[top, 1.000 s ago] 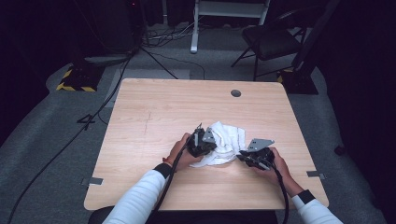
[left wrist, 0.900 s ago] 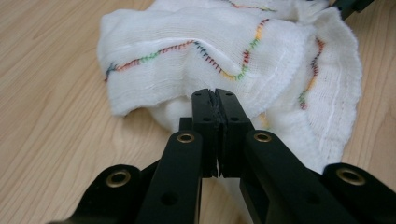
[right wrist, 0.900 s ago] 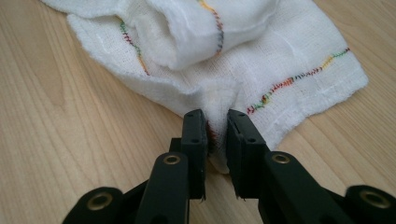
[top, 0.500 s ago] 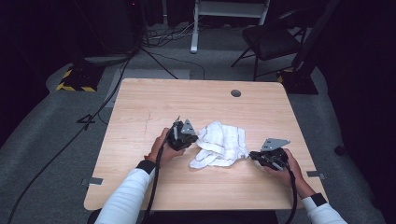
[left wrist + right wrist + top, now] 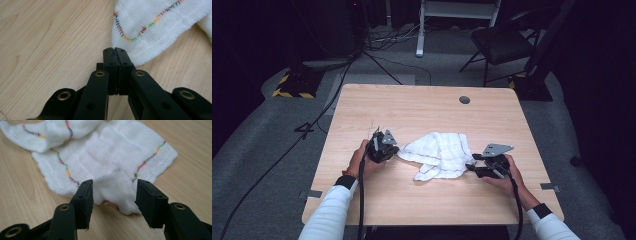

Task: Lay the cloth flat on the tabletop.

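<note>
Where the white cloth (image 5: 439, 154) lies bunched near the middle of the table (image 5: 422, 107), between my two tools, it reads as thin gauze with a rainbow-stitched hem; I judge it light, limp and not slippery, likely to sag and unfold the moment it is lifted, with nothing fragile about it; best hold looks to be a hemmed corner or edge, where the stitching gives some body, rather than the loose middle; on the near right side a small fold stands up between the jaws of my right gripper (image 5: 113, 192), which are spread wide either side of it, fold apparently not yet pinched; seen from above, this right gripper (image 5: 477, 167) sits low at the cloth's right edge, my right hand (image 5: 502, 177) behind it, forearm coming up from the table's near right; my left gripper (image 5: 115, 53) has its jaws pressed together with nothing between them, tips just short of a hemmed corner of the cloth (image 5: 155, 27), beside it, not on it; from above the left gripper (image 5: 382, 147) rests at the cloth's left end, left hand (image 5: 362, 160) wrapped round it, white sleeve (image 5: 329, 212) angling in from the near left.
</note>
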### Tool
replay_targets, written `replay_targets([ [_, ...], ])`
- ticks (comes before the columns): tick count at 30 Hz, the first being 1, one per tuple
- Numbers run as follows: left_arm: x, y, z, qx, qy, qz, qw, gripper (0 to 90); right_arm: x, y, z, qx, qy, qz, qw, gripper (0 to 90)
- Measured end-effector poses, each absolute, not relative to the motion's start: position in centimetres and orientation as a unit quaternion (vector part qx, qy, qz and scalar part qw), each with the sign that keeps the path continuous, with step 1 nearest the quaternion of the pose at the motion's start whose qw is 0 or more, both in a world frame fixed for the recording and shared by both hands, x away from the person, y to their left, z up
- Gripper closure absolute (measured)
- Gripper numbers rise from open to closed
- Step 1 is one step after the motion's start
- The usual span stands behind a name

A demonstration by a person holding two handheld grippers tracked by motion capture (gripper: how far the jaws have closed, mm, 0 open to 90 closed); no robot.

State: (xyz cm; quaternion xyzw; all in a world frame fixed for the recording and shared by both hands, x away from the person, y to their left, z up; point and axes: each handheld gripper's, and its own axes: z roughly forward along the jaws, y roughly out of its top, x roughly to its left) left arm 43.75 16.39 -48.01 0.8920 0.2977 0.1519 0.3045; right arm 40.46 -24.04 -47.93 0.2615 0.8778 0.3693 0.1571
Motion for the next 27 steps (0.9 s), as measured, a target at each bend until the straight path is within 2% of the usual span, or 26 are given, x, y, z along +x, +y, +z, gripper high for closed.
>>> replay_targets([
  [8, 44.8, 17.9, -48.8, 0.887, 0.325, 0.167, 0.282, 89.9, 41.2, -23.5, -48.7, 0.264, 0.888, 0.344, 0.156, 50.2],
  [11, 44.5, 18.1, -48.5, 0.882, 0.326, 0.160, 0.302, 88.9, 41.2, -23.8, -48.7, 0.267, 0.886, 0.345, 0.155, 49.5],
  [15, 42.2, 16.1, -46.8, 0.880, 0.263, 0.114, 0.379, 79.5, 41.2, -24.5, -48.6, 0.275, 0.884, 0.342, 0.161, 50.0],
  [17, 41.3, 15.3, -46.6, 0.884, 0.240, 0.098, 0.389, 74.5, 41.3, -24.8, -48.6, 0.282, 0.882, 0.342, 0.162, 50.3],
  [21, 38.4, 12.3, -47.0, 0.909, 0.169, 0.062, 0.375, 69.4, 41.3, -25.0, -48.6, 0.282, 0.882, 0.340, 0.164, 50.6],
  [23, 37.5, 11.0, -47.4, 0.920, 0.146, 0.044, 0.362, 63.6, 41.2, -25.0, -48.6, 0.280, 0.882, 0.341, 0.163, 51.0],
  [27, 37.2, 9.4, -48.0, 0.923, 0.144, 0.020, 0.357, 52.2, 41.1, -24.9, -48.6, 0.273, 0.884, 0.343, 0.163, 50.4],
])
